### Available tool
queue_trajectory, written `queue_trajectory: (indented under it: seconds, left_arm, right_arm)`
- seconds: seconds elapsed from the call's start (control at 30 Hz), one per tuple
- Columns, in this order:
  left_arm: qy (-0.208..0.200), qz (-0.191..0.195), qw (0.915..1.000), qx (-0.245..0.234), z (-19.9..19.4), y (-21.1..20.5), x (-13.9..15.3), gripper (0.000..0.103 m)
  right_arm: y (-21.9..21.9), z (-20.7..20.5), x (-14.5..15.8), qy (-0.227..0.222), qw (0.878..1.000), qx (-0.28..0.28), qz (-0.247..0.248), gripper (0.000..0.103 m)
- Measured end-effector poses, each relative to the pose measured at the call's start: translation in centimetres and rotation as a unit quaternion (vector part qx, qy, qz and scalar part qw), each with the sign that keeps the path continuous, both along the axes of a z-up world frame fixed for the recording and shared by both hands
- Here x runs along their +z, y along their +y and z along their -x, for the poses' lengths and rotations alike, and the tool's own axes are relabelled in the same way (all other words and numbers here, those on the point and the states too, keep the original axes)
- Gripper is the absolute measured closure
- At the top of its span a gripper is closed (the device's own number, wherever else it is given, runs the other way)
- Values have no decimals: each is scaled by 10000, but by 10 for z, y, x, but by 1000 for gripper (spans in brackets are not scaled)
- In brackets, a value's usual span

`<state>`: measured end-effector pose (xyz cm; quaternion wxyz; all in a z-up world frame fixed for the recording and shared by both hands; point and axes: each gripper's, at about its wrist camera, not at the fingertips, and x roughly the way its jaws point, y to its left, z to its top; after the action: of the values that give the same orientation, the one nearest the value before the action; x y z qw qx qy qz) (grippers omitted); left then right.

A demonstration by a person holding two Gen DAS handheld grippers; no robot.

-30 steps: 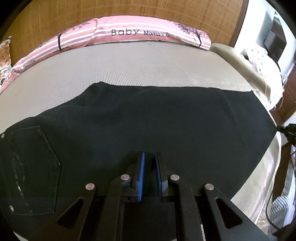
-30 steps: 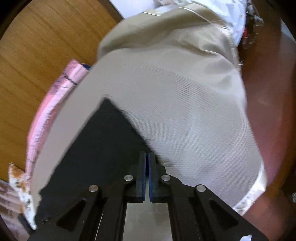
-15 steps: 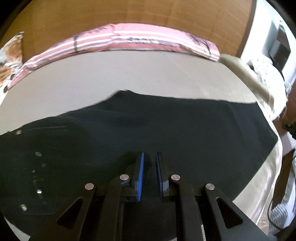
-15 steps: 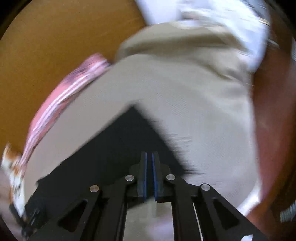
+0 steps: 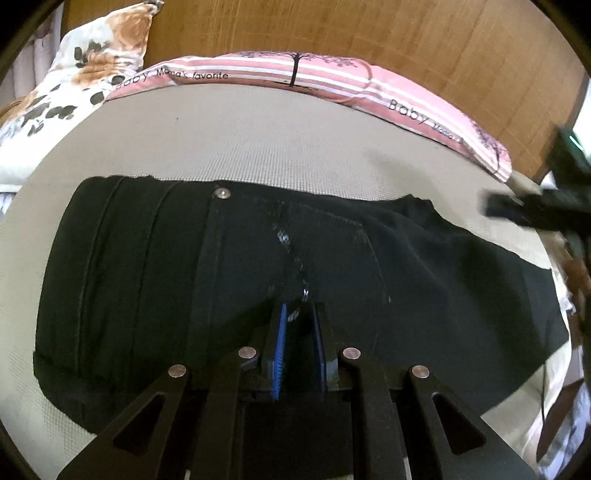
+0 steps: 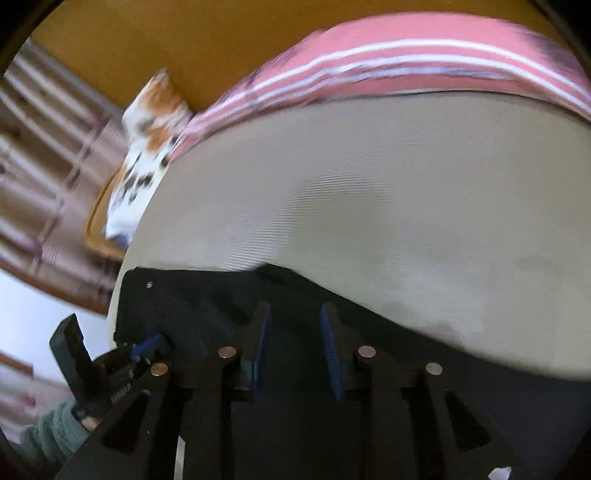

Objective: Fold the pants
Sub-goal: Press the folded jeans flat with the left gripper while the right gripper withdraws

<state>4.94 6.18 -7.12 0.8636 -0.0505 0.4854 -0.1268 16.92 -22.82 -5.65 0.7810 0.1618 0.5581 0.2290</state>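
Observation:
Black pants point(image 5: 229, 280) lie flat across a beige woven bed mat point(image 5: 229, 140), waistband to the left, a back pocket with a metal rivet in the middle. My left gripper point(image 5: 300, 314) hovers over the pocket area, its blue-padded jaws slightly apart and empty. My right gripper point(image 6: 295, 317) is open and empty above the pants point(image 6: 207, 302), near their far edge. The right gripper also shows blurred at the right edge of the left wrist view point(image 5: 535, 210). The left gripper shows at the lower left of the right wrist view point(image 6: 147, 345).
A pink striped pillow point(image 5: 332, 77) lies along the wooden headboard point(image 5: 369, 33). A floral pillow point(image 5: 74, 74) sits at the far left. The mat's right edge drops off toward a floor with cables.
The left gripper swung left, from the pant legs to the waist and pocket. The right gripper swung left toward the pillows and opened its jaws.

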Motion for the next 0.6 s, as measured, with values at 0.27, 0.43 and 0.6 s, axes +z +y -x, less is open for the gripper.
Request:
queue_trajectory:
  seconds: [0.27, 0.43, 0.6]
  left_arm:
    - [101, 197, 9997, -122, 8, 8, -6, 88]
    - [49, 286, 9994, -194, 14, 10, -11, 88]
    - [62, 426, 9990, -157, 21, 15, -13, 88]
  right_arm:
    - [53, -47, -40, 649, 9955, 692, 34, 72]
    - [60, -52, -45, 736, 9938, 823, -106, 92]
    - [68, -55, -44, 303, 9966, 705, 304, 96]
